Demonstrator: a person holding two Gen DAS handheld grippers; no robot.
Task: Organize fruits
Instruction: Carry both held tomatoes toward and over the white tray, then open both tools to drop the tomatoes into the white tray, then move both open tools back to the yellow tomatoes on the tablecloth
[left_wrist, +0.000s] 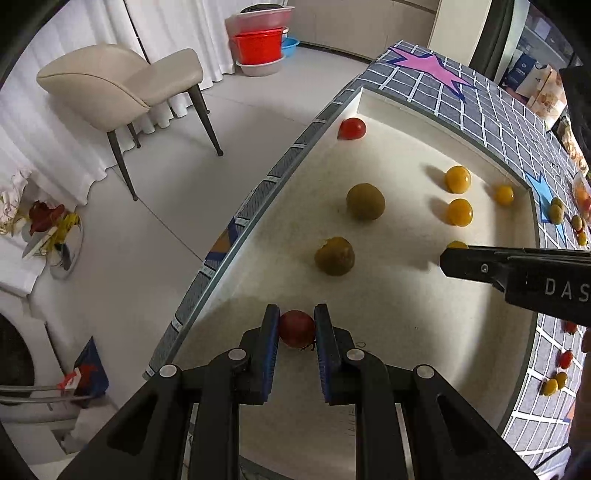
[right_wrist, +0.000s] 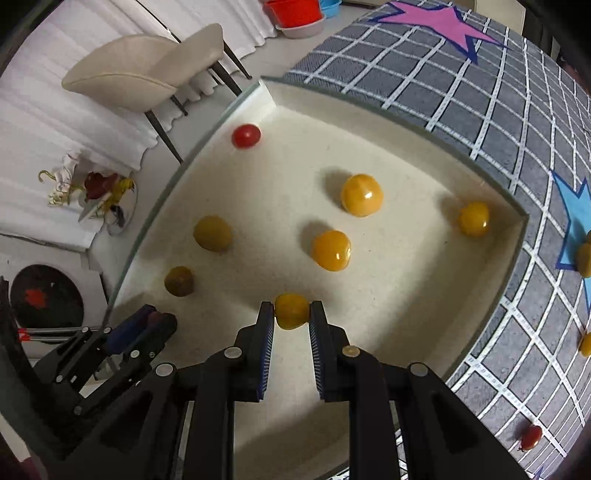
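Left gripper clenched on a red tomato, right gripper clenched on a yellow tomato; both pitched steeply down over the white tray, near side. Looks like sorting by colour: yellows sit right, green ones left, so each drop prob. goes w/ its own kind.

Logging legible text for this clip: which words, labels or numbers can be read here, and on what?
"DAS", white letters cut off by the picture's edge, on the black body of the right tool in the left wrist view.
Print on the blue bag and boxes behind the table: too small to read.
Nothing else legible in either view.
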